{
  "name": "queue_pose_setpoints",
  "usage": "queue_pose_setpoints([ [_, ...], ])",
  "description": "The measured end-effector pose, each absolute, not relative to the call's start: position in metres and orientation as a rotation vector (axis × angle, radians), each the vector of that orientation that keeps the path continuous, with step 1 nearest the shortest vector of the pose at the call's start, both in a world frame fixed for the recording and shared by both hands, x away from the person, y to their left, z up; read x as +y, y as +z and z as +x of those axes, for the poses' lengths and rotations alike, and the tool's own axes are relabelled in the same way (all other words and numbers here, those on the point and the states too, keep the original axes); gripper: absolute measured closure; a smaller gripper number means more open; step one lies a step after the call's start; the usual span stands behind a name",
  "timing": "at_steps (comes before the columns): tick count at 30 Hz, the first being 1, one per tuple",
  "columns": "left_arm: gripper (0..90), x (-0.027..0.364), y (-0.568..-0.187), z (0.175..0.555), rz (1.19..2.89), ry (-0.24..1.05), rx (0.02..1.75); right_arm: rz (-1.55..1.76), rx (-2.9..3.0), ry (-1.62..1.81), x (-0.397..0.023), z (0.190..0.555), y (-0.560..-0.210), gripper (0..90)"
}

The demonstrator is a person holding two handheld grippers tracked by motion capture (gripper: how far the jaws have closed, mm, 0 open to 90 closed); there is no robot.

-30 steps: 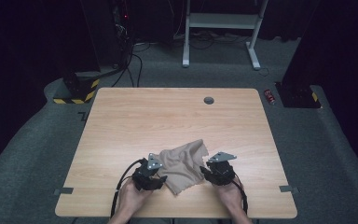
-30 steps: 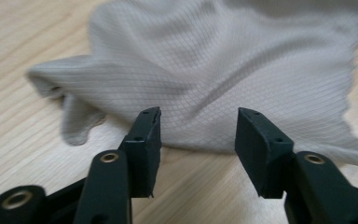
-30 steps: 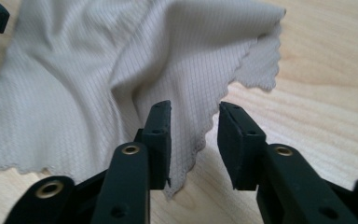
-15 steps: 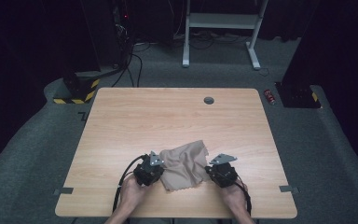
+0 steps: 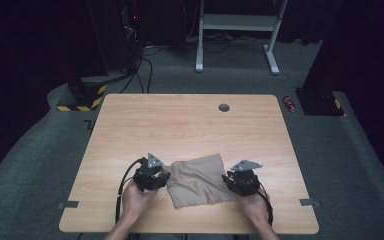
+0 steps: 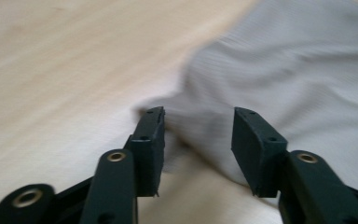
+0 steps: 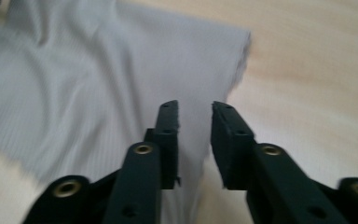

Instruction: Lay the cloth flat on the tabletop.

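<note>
A beige ribbed cloth (image 5: 197,180) lies spread near the front edge of the wooden table (image 5: 190,125), between my two grippers. My left gripper (image 5: 164,176) is at the cloth's left edge. In the left gripper view its jaws (image 6: 198,114) stand apart and have just been opening; the cloth (image 6: 298,70) lies under and ahead of them, unpinched. My right gripper (image 5: 228,180) is at the cloth's right edge. Its jaws (image 7: 195,106) have also just been opening and hover over the cloth's border (image 7: 98,70) with a gap, gripping nothing.
A round cable hole (image 5: 224,107) sits near the table's far edge. On the grey floor beyond are a white desk frame (image 5: 240,20), a small red object (image 5: 290,103) and a black-and-yellow striped base (image 5: 82,97). Cables trail from both grippers.
The cloth, bunched with a raised corner before, now lies flatter and wider. Both grippers have shifted slightly outward, the left one more, and their jaws now stand apart.
</note>
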State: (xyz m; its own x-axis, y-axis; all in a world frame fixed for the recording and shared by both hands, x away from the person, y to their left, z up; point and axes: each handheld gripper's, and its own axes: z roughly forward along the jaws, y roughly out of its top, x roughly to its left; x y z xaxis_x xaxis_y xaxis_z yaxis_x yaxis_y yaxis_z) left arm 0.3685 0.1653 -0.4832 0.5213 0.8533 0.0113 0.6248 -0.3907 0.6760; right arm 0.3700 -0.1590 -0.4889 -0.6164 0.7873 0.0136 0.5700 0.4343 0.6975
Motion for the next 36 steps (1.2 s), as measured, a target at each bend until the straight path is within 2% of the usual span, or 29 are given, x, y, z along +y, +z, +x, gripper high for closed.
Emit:
queue_pose_setpoints([
  [2, 50.7, 0.169, -0.482, 0.374, 2.132, 0.479, 1.216, 1.175, 2.372, 0.964, -0.155, 0.377, -0.489, 66.2],
  [3, 49.3, 0.172, -0.482, 0.380, 2.117, 0.465, 1.240, 1.192, 2.360, 0.960, -0.146, 0.397, -0.489, 64.5],
  [4, 48.4, 0.175, -0.482, 0.386, 2.113, 0.445, 1.267, 1.192, 2.360, 0.960, -0.146, 0.397, -0.489, 64.5],
  [7, 45.6, 0.177, -0.485, 0.403, 2.131, 0.394, 1.315, 1.273, 2.338, 0.979, -0.135, 0.433, -0.486, 60.7],
  [15, 44.4, 0.165, -0.494, 0.415, 2.180, 0.354, 1.327, 1.356, 2.351, 0.894, -0.127, 0.462, -0.494, 57.4],
  [17, 45.2, 0.163, -0.499, 0.416, 2.205, 0.337, 1.336, 1.379, 2.388, 0.845, -0.126, 0.466, -0.503, 63.2],
  [18, 45.2, 0.162, -0.500, 0.416, 2.213, 0.333, 1.338, 1.379, 2.388, 0.845, -0.126, 0.466, -0.503, 63.2],
  [19, 46.2, 0.160, -0.501, 0.416, 2.236, 0.356, 1.325, 1.357, 2.409, 0.838, -0.124, 0.465, -0.504, 73.5],
  [20, 47.2, 0.160, -0.501, 0.416, 2.236, 0.356, 1.325, 1.357, 2.409, 0.838, -0.124, 0.465, -0.504, 73.5],
  [21, 47.2, 0.160, -0.501, 0.416, 2.237, 0.360, 1.319, 1.346, 2.423, 0.837, -0.124, 0.465, -0.504, 78.1],
  [22, 50.1, 0.160, -0.501, 0.416, 2.241, 0.363, 1.311, 1.329, 2.434, 0.830, -0.123, 0.465, -0.504, 83.9],
  [23, 61.9, 0.158, -0.501, 0.415, 2.244, 0.348, 1.290, 1.312, 2.448, 0.829, -0.122, 0.465, -0.504, 88.5],
  [26, 81.2, 0.156, -0.500, 0.414, 2.265, 0.317, 1.257, 1.313, 2.446, 0.832, -0.122, 0.465, -0.503, 89.1],
  [27, 85.2, 0.154, -0.501, 0.413, 2.259, 0.313, 1.240, 1.306, 2.439, 0.849, -0.123, 0.465, -0.502, 89.3],
  [32, 87.4, 0.156, -0.495, 0.418, 2.222, 0.332, 1.240, 1.296, 2.408, 0.884, -0.126, 0.463, -0.493, 89.4],
  [34, 87.6, 0.157, -0.482, 0.422, 2.188, 0.376, 1.220, 1.267, 2.384, 0.903, -0.127, 0.464, -0.484, 89.4],
  [35, 87.6, 0.155, -0.462, 0.425, 2.147, 0.446, 1.181, 1.242, 2.354, 0.938, -0.127, 0.464, -0.474, 89.4],
  [36, 87.6, 0.155, -0.462, 0.425, 2.147, 0.446, 1.181, 1.242, 2.354, 0.938, -0.127, 0.464, -0.474, 89.4],
])
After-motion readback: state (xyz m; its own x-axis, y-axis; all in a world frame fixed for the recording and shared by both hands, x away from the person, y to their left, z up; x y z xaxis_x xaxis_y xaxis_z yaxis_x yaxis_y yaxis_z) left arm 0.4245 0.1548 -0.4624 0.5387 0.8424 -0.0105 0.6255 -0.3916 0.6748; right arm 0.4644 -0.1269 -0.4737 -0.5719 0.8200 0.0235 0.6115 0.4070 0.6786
